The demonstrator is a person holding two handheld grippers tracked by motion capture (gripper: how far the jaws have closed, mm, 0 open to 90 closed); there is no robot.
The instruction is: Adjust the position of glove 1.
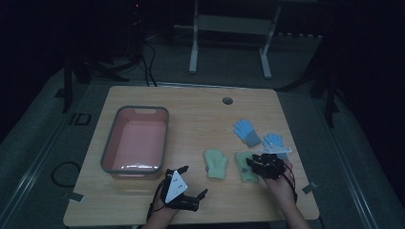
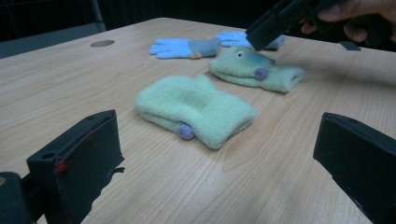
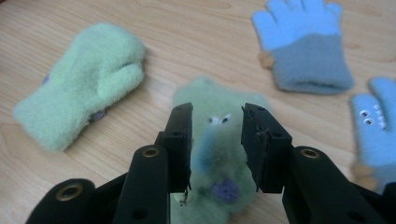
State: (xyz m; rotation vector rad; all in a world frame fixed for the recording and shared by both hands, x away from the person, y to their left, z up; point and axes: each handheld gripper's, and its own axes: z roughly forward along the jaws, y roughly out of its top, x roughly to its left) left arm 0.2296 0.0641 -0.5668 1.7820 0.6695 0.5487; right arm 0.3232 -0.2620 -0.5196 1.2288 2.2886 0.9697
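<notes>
Two pale green mittens lie on the wooden table (image 1: 200, 114). The plain one (image 1: 216, 163) (image 2: 196, 109) (image 3: 84, 79) is on the left. The other, with small eyes and a purple dot (image 1: 242, 168) (image 2: 254, 70) (image 3: 210, 100), lies flat under my right gripper (image 1: 252, 164) (image 3: 217, 140). That gripper hovers just above it with its jaws apart and the pads not pressing on it. My left gripper (image 1: 194, 180) (image 2: 219, 163) stands open near the front edge, aimed at the plain mitten, with nothing between its fingers.
Two blue gloves lie behind the mittens, one with a grey cuff (image 1: 247, 131) (image 3: 303, 46) and one with a face (image 1: 274, 140) (image 3: 373, 126). A pink basin with a grey rim (image 1: 110, 140) stands at the left. A round cable hole (image 1: 227, 100) sits near the far edge.
</notes>
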